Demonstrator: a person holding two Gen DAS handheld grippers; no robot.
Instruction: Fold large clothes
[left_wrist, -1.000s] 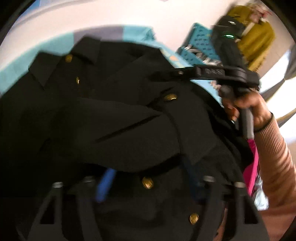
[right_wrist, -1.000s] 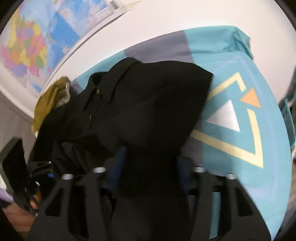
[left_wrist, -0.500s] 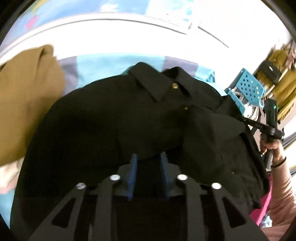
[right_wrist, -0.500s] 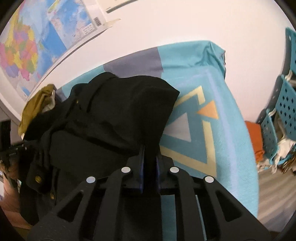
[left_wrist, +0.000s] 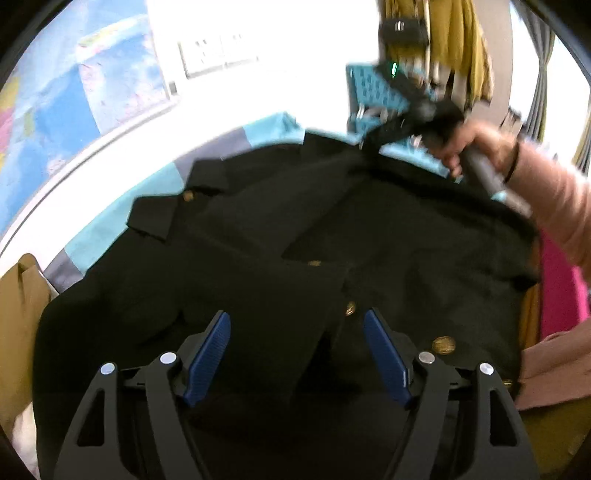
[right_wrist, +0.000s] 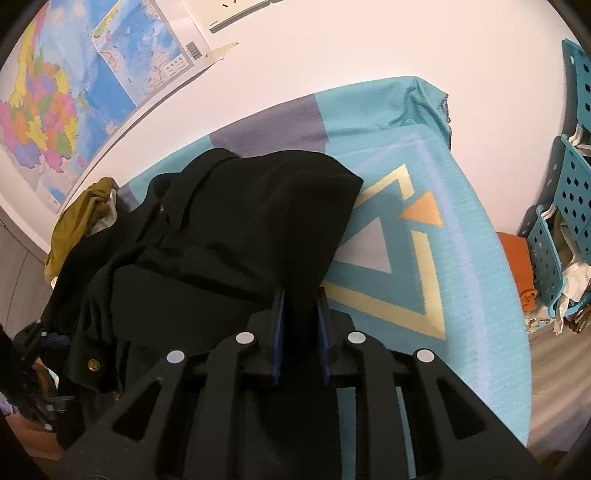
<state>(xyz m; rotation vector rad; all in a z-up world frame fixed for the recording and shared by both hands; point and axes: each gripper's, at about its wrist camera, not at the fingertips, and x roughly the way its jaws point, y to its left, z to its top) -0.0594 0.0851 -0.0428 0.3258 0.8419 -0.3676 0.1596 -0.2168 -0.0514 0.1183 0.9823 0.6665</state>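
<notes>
A black coat (left_wrist: 295, 229) with brass buttons lies spread on a teal patterned cloth (right_wrist: 461, 258). My left gripper (left_wrist: 297, 332) hovers over the coat's lower front. Its jaws are opening wide, and the blue pads (left_wrist: 207, 350) press on nothing. In the right wrist view the coat (right_wrist: 236, 229) is folded over itself. My right gripper (right_wrist: 300, 321) pinches a fold of its black fabric between narrow pads, which are easing apart slightly. From the left wrist view, the right gripper (left_wrist: 373, 138) sits at the coat's far edge, held by a hand (left_wrist: 476, 144).
An olive garment (right_wrist: 77, 221) is heaped at the cloth's left end. Teal perforated baskets (right_wrist: 569, 206) and an orange cloth (right_wrist: 517, 266) stand to the right, beyond the table edge. A map (right_wrist: 55, 103) hangs on the wall. Something pink (left_wrist: 561, 288) lies near the sleeve.
My left gripper's jaws went from narrow to wide and let go of the black fabric, and its view swung toward the right hand. The right gripper kept its pinch on the fold.
</notes>
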